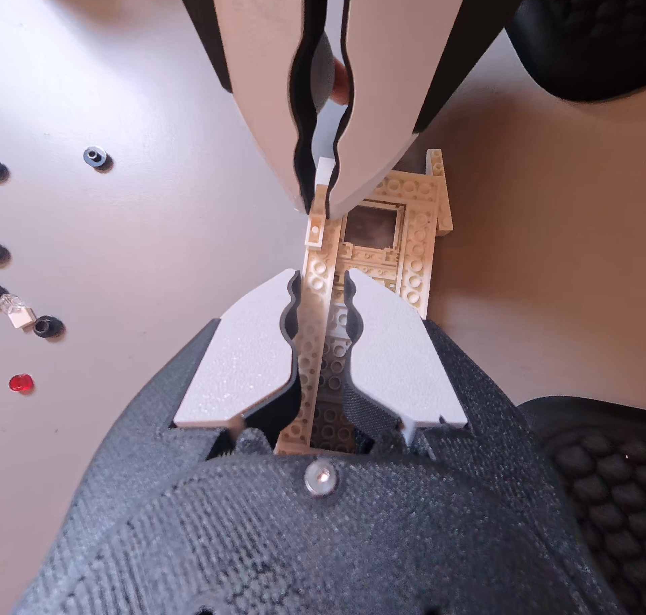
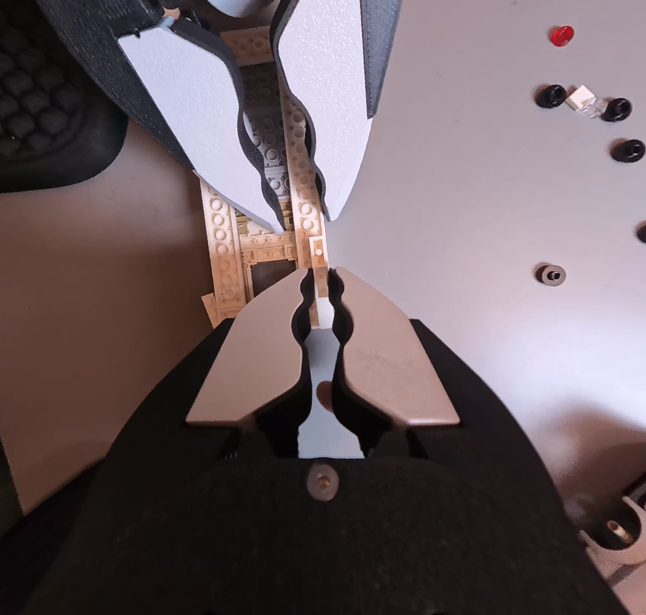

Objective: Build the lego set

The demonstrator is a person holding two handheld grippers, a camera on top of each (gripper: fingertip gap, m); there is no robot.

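Cream brick assembly [image 1: 314, 336] — left tongs [image 1: 323, 283] clamped; right tongs [image 2: 318, 276] pinching small plate [image 2: 320, 283] (cream)

Both views evenly lit, daylight-like, no harsh glare. Table [image 1: 105, 91] reads pale lilac on one side and falls into warm brown shade on the other (soft-edged shadows). Strong wide-angle bulge toward the edges. Right gripper [image 1: 318, 210] soft in the left view; nearest housings slightly blurred, centre sharp.
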